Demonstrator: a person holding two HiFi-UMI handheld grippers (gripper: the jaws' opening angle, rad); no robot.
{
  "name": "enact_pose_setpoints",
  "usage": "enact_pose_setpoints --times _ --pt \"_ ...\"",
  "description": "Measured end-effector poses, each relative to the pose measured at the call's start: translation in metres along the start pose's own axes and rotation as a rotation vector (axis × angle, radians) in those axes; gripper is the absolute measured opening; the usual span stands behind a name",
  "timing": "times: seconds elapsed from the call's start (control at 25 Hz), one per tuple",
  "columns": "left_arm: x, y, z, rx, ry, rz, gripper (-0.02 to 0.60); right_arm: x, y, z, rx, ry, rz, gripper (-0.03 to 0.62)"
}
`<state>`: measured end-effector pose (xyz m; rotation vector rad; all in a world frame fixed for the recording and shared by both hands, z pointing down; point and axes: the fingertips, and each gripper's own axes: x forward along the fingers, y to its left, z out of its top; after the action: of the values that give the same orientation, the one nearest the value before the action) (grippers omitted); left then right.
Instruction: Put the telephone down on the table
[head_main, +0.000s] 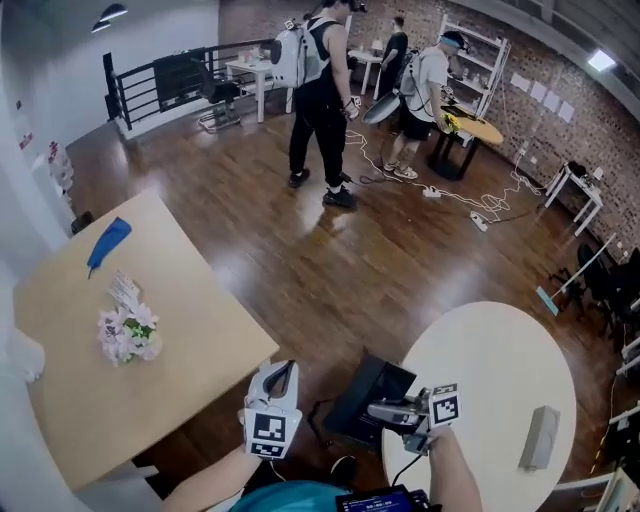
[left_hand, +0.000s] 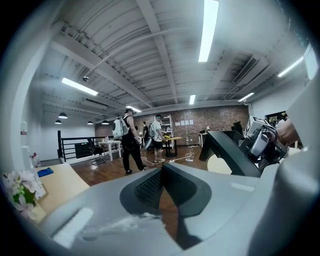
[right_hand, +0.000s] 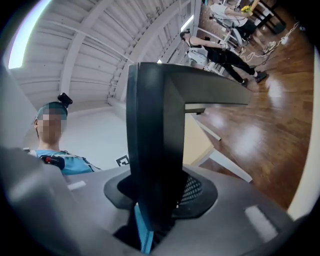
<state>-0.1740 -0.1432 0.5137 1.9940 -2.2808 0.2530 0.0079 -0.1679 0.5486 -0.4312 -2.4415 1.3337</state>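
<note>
My right gripper (head_main: 388, 411) is shut on the black telephone (head_main: 366, 400), an angular black body held in the air just left of the round white table (head_main: 500, 350). In the right gripper view the telephone (right_hand: 156, 135) stands up between the jaws of the right gripper (right_hand: 157, 212) and fills the middle of the view. My left gripper (head_main: 283, 373) hangs beside it on the left, over the gap between the two tables, with its jaws shut on nothing. From the left gripper (left_hand: 162, 174) the telephone (left_hand: 229, 150) shows at the right.
A square wooden table (head_main: 170, 390) at the left bears a bunch of flowers (head_main: 128, 333) and a blue object (head_main: 108, 243). A small grey box (head_main: 541, 437) lies on the round table. Several people (head_main: 320, 100) stand far off on the wooden floor, with cables (head_main: 470, 200) near them.
</note>
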Motion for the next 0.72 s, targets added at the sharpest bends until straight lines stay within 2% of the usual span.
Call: enact_pose_setpoints --times 0.32,0.72 --pt "-0.074 0.108 -0.020 -0.025 -0.010 0.145 0.012 0.113 0.027 0.008 -0.042 0.128 0.073 0.147" --pt "-0.159 0.199 -0.055 -0.069 0.020 0.342 0.012 0.228 0.038 0.000 -0.054 0.311 0.156 0.147"
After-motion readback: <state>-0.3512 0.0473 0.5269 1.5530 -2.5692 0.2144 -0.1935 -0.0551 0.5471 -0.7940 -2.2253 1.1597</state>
